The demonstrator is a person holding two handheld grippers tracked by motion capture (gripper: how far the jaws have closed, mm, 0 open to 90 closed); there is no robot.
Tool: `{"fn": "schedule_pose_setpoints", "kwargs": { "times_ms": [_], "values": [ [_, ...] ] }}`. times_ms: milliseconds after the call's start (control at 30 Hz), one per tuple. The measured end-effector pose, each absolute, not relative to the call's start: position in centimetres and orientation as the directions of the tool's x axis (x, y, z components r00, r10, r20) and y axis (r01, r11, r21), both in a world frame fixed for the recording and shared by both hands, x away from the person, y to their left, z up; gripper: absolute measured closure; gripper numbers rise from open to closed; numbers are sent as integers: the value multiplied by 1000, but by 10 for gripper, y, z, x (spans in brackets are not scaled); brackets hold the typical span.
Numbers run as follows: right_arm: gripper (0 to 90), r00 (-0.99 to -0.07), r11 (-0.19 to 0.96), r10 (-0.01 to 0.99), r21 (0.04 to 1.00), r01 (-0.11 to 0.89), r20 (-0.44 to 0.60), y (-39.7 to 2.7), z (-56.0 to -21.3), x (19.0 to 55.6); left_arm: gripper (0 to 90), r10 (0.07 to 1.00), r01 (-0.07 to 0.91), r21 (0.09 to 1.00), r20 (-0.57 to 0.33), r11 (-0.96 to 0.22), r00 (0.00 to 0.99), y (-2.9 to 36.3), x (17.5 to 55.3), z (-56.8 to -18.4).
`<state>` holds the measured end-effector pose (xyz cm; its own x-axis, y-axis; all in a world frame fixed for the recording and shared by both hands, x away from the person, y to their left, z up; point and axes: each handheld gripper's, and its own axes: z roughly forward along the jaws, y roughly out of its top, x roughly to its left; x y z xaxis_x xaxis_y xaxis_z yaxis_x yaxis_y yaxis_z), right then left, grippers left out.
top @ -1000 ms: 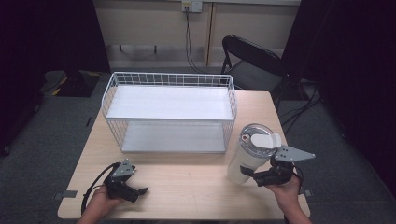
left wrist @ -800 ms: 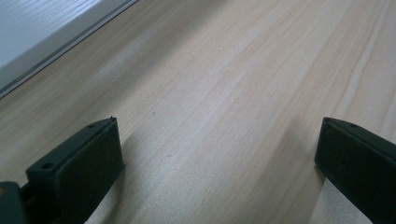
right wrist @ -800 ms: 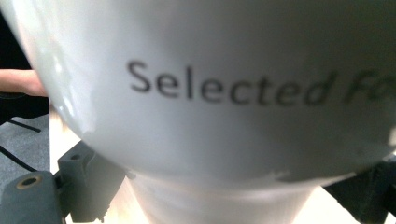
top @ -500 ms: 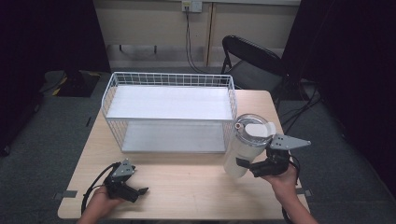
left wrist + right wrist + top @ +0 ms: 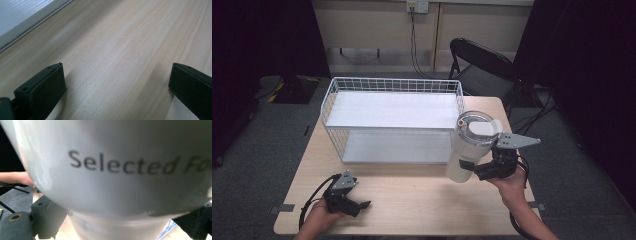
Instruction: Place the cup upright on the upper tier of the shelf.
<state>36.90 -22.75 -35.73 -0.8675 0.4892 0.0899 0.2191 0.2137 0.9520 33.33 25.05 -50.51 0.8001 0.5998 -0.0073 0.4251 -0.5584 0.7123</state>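
- White tumbler, tall and smooth, carries a clear round lid with a white tab on top; its body narrows toward the base.
- Dark lettering reading "Selected" runs across the tumbler's wall in the right gripper view, followed by more letters too blurred to read.
- In the high view the tumbler is tilted slightly, lid leaning away from the person, at the right front corner of the white wire basket, close against its end wall.
- Whether its base touches the tabletop or hangs just above it cannot be told.
- The right gripper pinches the tumbler low on its narrow part; in its own view the black fingers sit on either side of the narrowed base, pressed to it.
- The right hand holds that gripper from the tabletop's right front area, with the grey three-cornered plate above it.
- The left gripper rests low over the pale wood near the front left, held by the left hand.
- Its fingers are spread wide with bare wood between them, well apart from the tumbler.
- The basket has a white shelf on top and a white floor below.
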Motion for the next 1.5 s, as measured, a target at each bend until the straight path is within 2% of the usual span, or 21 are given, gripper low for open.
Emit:
{"fn": "schedule_pose_setpoints", "kwargs": {
  "times_ms": [1500],
  "values": [
    [97, -894, 240, 435, 944, 226, 104, -173, -275, 397, 1, 599, 425, 712, -8, -559, 800, 251, 333, -505]
  ]
}}
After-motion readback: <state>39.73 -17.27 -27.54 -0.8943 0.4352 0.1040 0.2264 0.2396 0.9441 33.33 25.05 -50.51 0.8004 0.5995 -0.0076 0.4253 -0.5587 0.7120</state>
